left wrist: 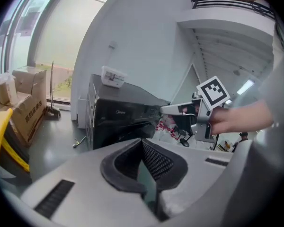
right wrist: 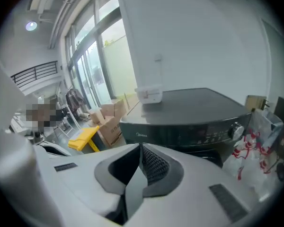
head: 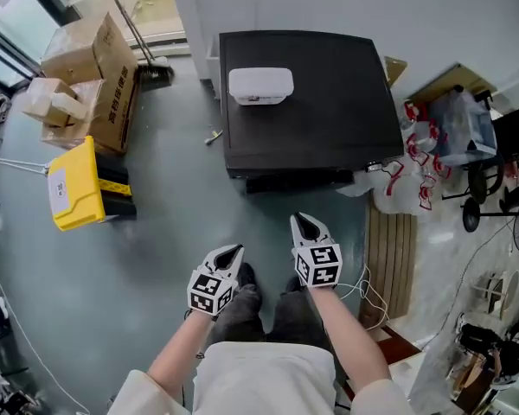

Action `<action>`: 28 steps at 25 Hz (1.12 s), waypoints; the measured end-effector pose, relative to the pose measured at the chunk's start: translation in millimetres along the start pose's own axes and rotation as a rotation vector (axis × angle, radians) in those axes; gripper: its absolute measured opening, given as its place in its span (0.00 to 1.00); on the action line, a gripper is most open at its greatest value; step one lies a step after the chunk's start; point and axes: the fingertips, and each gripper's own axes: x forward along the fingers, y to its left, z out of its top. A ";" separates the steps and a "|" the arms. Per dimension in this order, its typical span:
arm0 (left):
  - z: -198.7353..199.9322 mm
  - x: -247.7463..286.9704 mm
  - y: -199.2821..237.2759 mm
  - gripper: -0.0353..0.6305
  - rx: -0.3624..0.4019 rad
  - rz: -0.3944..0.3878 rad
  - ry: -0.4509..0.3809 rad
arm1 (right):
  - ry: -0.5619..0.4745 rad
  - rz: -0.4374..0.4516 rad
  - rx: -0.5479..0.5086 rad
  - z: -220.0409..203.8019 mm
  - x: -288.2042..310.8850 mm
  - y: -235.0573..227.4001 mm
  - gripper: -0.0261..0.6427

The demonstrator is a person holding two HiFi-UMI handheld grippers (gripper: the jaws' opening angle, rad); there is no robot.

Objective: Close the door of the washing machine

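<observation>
The black washing machine (head: 307, 102) stands against the wall ahead of me, with a white box (head: 260, 86) on its top. From above I see only its top and a dark ledge along its front, so I cannot tell how the door stands. In the right gripper view its control panel (right wrist: 213, 135) with a round knob faces me. My left gripper (head: 234, 250) and right gripper (head: 304, 222) are held side by side in the air short of the machine, both shut with nothing between the jaws. The left gripper view shows its pads (left wrist: 151, 160) meeting, and the right gripper (left wrist: 164, 109) beside it.
Cardboard boxes (head: 95, 67), a broom (head: 147, 54) and a yellow bin (head: 73, 184) lie on the floor to the left. White bags with red print (head: 406, 171) and a slatted wooden board (head: 389, 258) are to the machine's right. My legs (head: 268, 305) stand below the grippers.
</observation>
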 end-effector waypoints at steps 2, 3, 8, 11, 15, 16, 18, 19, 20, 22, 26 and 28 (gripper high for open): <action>21.9 -18.9 -16.2 0.06 0.010 -0.012 -0.018 | -0.034 -0.028 0.032 24.1 -38.1 2.8 0.10; 33.2 -29.3 -23.4 0.06 0.015 -0.017 -0.027 | -0.053 -0.038 0.041 35.5 -57.0 6.2 0.10; 99.1 -69.9 -60.9 0.07 0.069 -0.036 -0.088 | -0.138 -0.035 -0.048 90.1 -138.3 24.0 0.10; 133.2 -94.9 -82.3 0.07 0.129 -0.052 -0.125 | -0.191 -0.030 -0.102 114.6 -180.9 33.7 0.10; 162.9 -124.2 -105.9 0.07 0.186 -0.080 -0.171 | -0.265 -0.047 -0.129 138.3 -228.8 37.3 0.10; 168.6 -129.7 -111.0 0.06 0.198 -0.085 -0.181 | -0.283 -0.052 -0.130 142.9 -238.7 36.2 0.10; 178.5 -140.3 -120.3 0.07 0.214 -0.090 -0.202 | -0.315 -0.057 -0.130 150.0 -256.5 33.7 0.10; 183.1 -145.2 -124.3 0.07 0.219 -0.088 -0.213 | -0.326 -0.056 -0.130 152.6 -264.2 32.3 0.10; 187.4 -149.7 -127.9 0.07 0.224 -0.084 -0.224 | -0.335 -0.054 -0.130 154.5 -270.8 31.0 0.10; 194.6 -158.0 -133.9 0.07 0.231 -0.071 -0.248 | -0.350 -0.044 -0.138 156.9 -282.4 29.7 0.10; 206.4 -168.9 -142.5 0.07 0.239 -0.032 -0.293 | -0.369 -0.022 -0.166 161.9 -300.6 25.6 0.10; 211.8 -171.9 -147.6 0.07 0.230 -0.008 -0.305 | -0.371 -0.007 -0.181 165.8 -308.9 21.3 0.10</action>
